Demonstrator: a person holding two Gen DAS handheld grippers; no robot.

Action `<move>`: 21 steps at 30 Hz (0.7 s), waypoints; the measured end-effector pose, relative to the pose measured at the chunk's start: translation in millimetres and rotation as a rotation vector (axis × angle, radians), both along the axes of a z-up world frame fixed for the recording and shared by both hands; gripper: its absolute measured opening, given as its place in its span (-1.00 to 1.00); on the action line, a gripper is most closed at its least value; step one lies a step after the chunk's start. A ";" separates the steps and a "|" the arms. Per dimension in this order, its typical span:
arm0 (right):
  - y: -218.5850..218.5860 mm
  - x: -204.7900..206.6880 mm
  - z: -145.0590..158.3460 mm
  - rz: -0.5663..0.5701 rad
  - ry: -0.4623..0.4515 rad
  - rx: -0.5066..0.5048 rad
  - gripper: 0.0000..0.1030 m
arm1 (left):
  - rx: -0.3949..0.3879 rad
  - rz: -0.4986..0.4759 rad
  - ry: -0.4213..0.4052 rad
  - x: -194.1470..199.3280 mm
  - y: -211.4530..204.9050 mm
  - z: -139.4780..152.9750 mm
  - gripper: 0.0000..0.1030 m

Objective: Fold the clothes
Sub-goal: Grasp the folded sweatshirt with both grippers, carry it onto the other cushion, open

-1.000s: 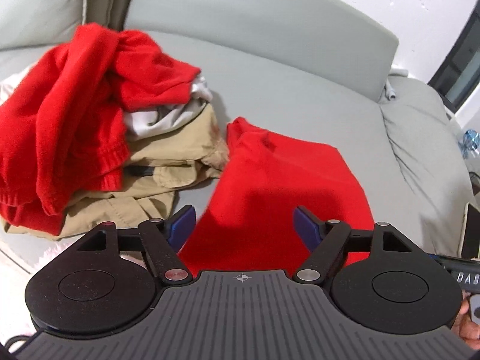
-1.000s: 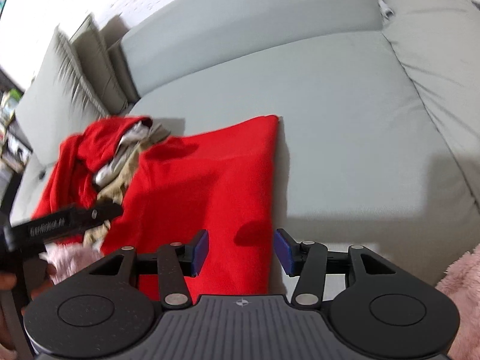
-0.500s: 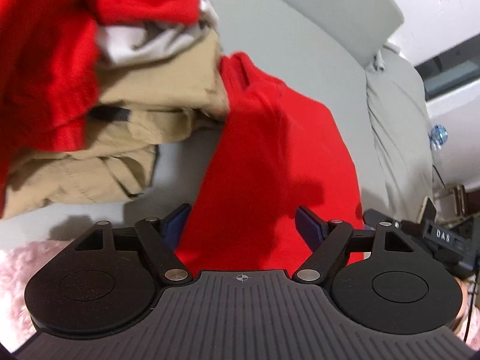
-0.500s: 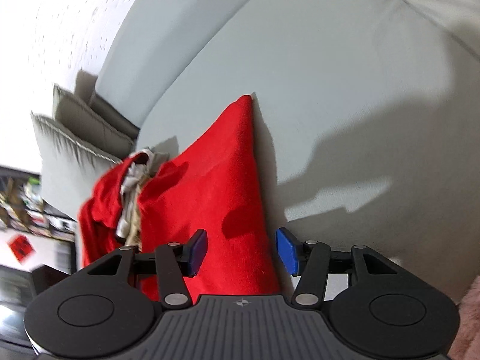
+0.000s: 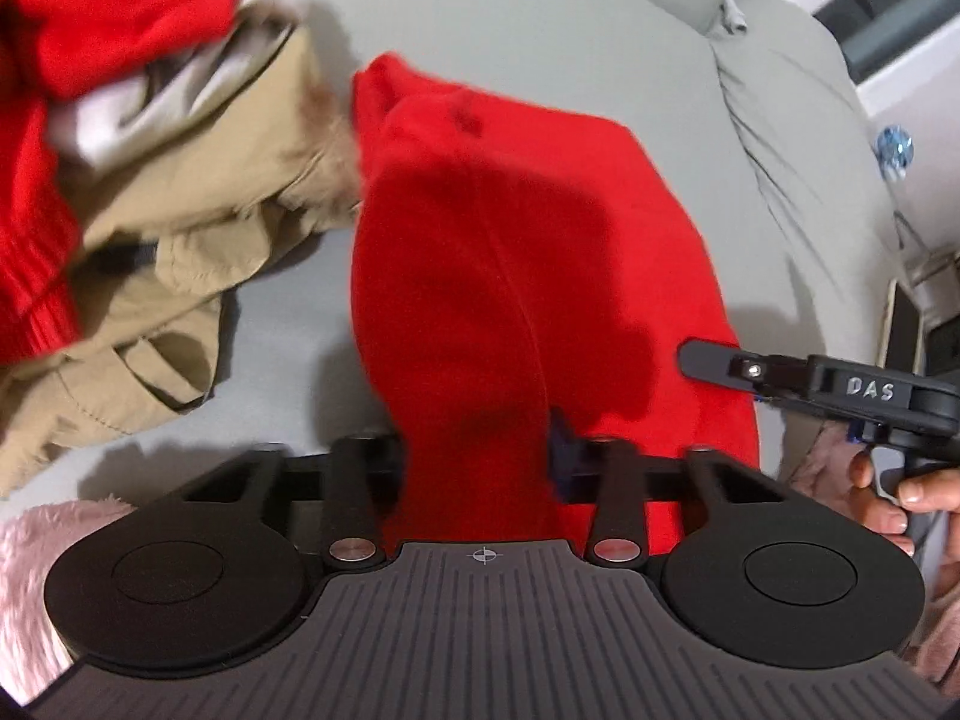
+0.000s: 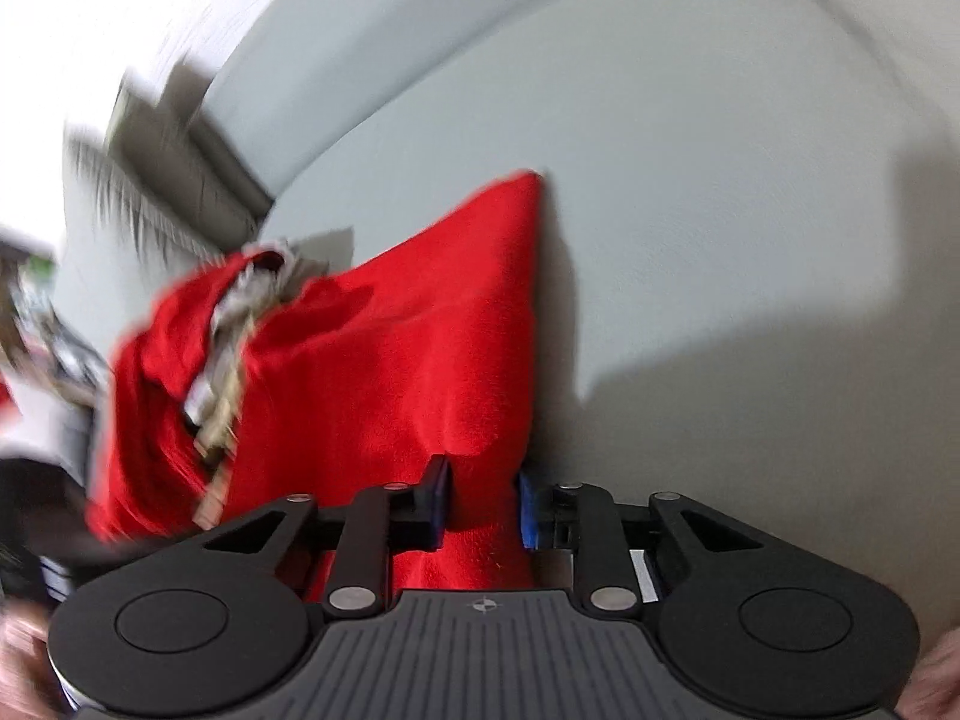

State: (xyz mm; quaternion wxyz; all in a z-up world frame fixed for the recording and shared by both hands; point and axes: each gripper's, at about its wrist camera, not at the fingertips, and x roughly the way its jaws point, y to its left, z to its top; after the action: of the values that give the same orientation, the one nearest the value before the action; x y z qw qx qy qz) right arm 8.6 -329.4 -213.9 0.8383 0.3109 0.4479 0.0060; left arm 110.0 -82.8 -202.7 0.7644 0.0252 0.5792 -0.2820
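Observation:
A red garment (image 5: 510,228) lies spread on the grey sofa seat (image 5: 480,30). Its near edge bunches up between the fingers of my left gripper (image 5: 477,456), which has closed on it. In the right wrist view the same red garment (image 6: 420,348) runs up between the blue pads of my right gripper (image 6: 482,507), closed on its near right corner. The right gripper also shows in the left wrist view (image 5: 840,387), held by a hand at the garment's right edge.
A pile of clothes sits left of the garment: a tan garment (image 5: 180,228), a white one (image 5: 180,96) and another red one (image 5: 72,60). A pink fluffy fabric (image 5: 36,570) lies at the near left. Grey cushions (image 6: 168,180) stand at the sofa's far left.
Both grippers moved down onto the red garment's near edge and closed on it. They were open above it before. The garment's edge is now bunched and lifted.

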 end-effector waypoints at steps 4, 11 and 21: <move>26.5 -12.5 31.6 0.095 -0.092 -0.205 -0.63 | 0.157 -0.008 -0.155 -35.2 -37.4 22.8 -0.39; -12.1 -42.8 63.4 0.036 -0.150 -0.281 -0.63 | 0.235 -0.080 -0.301 -62.2 -111.7 61.8 -0.39; -157.5 -54.7 90.5 -0.144 -0.159 -0.388 -0.63 | 0.190 -0.239 -0.404 -58.2 -274.5 86.6 -0.39</move>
State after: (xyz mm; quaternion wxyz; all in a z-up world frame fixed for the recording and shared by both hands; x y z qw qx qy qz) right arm -46.1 -486.9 -123.4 0.9133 0.1737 0.3498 -0.1157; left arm 51.7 -357.3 -116.1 0.8201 0.2210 0.4316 -0.3038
